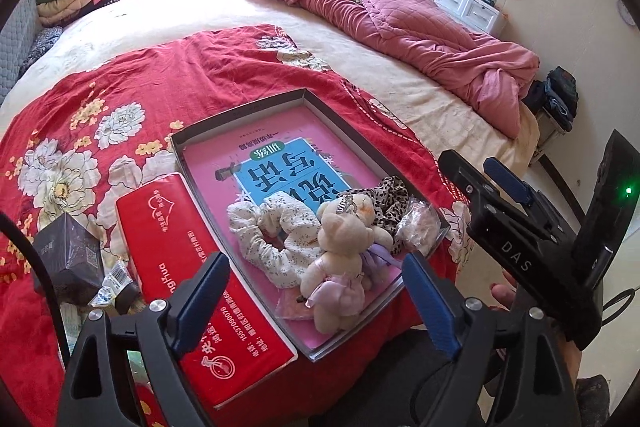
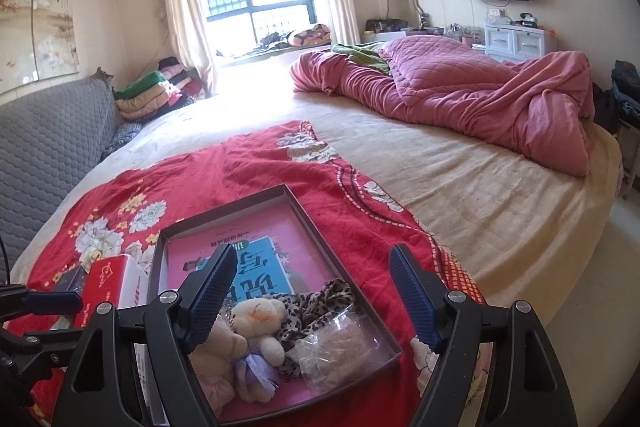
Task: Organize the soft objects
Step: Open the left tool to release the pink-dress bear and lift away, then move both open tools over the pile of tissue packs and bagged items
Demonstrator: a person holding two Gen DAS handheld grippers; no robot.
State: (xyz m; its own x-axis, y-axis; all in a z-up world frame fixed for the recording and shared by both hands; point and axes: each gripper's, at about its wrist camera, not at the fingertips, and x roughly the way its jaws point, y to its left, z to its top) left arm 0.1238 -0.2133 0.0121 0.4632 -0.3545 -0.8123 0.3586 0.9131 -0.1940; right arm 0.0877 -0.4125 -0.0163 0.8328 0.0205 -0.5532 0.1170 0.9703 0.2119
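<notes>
A shallow grey box (image 1: pixel 244 110) lined with a pink book lies on the red floral blanket (image 1: pixel 120 87). In its near end lie two cream teddy bears (image 1: pixel 344 251), a white floral scrunchie (image 1: pixel 276 231), a leopard-print scrunchie (image 1: pixel 390 195) and a clear bag (image 1: pixel 420 223). My left gripper (image 1: pixel 316 303) is open and empty, just in front of the bears. My right gripper (image 2: pixel 312 299) is open and empty above the box (image 2: pixel 224 205), over the bears (image 2: pixel 248 331), the leopard scrunchie (image 2: pixel 316 307) and the clear bag (image 2: pixel 340 347). It also shows in the left wrist view (image 1: pixel 480 167).
A red tissue pack (image 1: pixel 192 267) lies left of the box, with a dark small box (image 1: pixel 66 255) and wrappers beyond it. A pink quilt (image 2: pixel 460 95) is bunched on the far side of the bed. A grey headboard (image 2: pixel 44 135) and folded clothes (image 2: pixel 156 91) are at left.
</notes>
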